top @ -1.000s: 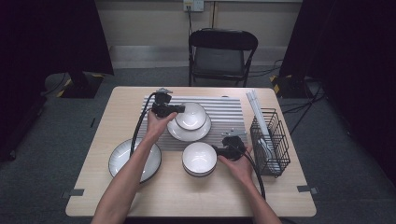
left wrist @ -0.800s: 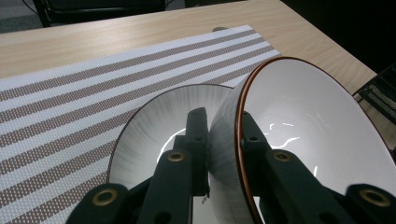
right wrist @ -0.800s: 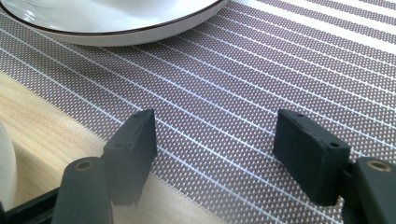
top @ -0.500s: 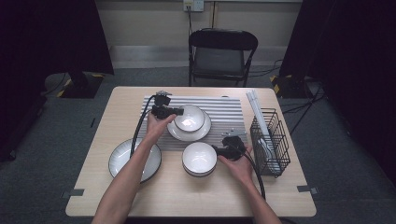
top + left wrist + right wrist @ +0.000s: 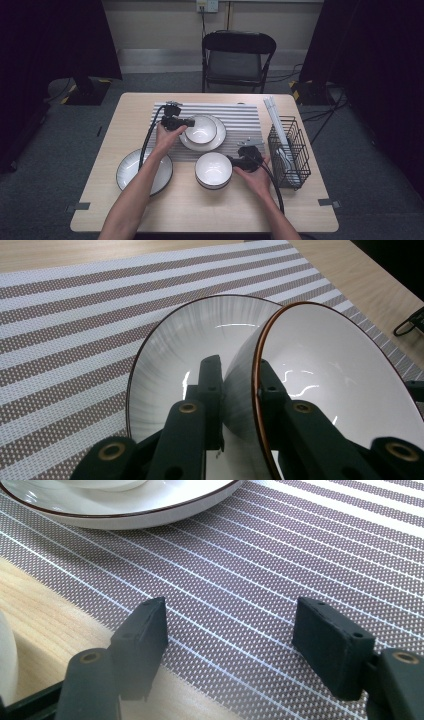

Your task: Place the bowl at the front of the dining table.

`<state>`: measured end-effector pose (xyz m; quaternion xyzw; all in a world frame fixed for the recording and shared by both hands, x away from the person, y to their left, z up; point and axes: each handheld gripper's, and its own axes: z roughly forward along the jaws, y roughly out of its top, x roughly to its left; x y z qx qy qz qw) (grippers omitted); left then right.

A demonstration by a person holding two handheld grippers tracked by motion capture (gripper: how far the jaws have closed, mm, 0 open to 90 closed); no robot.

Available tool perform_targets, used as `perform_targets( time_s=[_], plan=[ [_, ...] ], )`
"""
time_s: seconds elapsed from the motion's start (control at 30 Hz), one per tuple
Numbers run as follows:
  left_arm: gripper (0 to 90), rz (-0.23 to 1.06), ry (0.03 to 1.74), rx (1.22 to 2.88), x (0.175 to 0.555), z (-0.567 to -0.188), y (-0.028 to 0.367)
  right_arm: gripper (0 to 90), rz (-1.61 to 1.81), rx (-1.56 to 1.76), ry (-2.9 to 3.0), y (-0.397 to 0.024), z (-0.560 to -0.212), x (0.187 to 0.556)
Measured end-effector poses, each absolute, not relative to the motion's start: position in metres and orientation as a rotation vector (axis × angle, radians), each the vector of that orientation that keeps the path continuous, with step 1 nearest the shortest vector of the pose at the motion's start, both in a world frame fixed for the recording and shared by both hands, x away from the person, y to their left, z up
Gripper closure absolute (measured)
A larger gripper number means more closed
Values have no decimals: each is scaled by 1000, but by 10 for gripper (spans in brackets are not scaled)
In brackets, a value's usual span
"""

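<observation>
- right now the small white ceramic bowl with a dark rim [image 5: 201, 128] sits tilted over a white dark-rimmed plate [image 5: 218, 138] on the grey-and-white striped placemat [image 5: 240, 116], toward the far middle of the light wooden table [image 5: 200, 215].
- the left gripper [image 5: 186, 123] has its black jaws closed on that bowl's near wall, one jaw inside and one outside; in the left gripper view the bowl [image 5: 345, 380] leans up off the plate [image 5: 175, 365] beneath it.
- just nearer the person, off the mat's front edge, a second white bowl [image 5: 213, 169] rests on bare table.
- the right gripper [image 5: 231, 161] lies just beside that second bowl's right side, held low by the right hand [image 5: 257, 177]; in the right gripper view its jaws stand wide apart with nothing between them, over the mat's edge.
- a large white plate with a dark rim [image 5: 131, 172] lies at the near left, partly under the left forearm.
- a black wire basket [image 5: 290, 150] stands at the right edge of the table, well apart from the bowls.
- a black folding chair [image 5: 237, 57] stands beyond the far side.
</observation>
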<state>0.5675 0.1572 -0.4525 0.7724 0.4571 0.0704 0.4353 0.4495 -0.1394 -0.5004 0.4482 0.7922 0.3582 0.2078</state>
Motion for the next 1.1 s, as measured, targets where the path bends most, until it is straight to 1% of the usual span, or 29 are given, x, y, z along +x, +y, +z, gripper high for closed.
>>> perform_targets(
  time_s=[0.47,0.87,1.1],
  plan=[
    [811,181,1182,1912,574,-461,158,297,997,1248,2205,-139,-500,449],
    [810,197,1207,1893,577,-463,154,297,995,1248,2206,-139,-500,449],
    [812,213,1201,1911,578,-462,149,297,996,1248,2205,-139,-500,449]
  ],
)
